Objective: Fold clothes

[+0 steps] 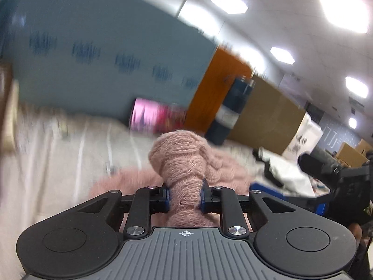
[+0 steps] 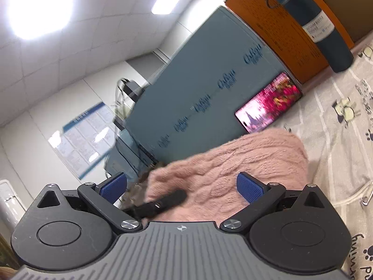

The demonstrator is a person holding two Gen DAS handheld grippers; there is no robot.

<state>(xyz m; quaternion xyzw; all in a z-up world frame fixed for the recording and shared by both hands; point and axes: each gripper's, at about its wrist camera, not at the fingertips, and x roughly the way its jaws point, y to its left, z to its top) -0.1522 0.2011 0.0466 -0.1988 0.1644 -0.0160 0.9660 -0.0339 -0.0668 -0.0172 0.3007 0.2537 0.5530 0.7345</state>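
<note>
Pink knit sweater (image 1: 186,163) bunched and pinched in our left gripper (image 1: 185,194), our right gripper (image 2: 181,186) spread wide, printed cloth (image 2: 338,121) free beside it.

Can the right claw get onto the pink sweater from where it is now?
Probably yes. The right claw stands wide open with the pink sweater directly ahead between its pads. One dark, bar-shaped object lies across the near left side; the left claw already pinches another bunch.

Bright ceiling panels (image 1: 342,11) glare overhead, fisheye edges curve strongly, and motion blur smears the left view's background.
</note>
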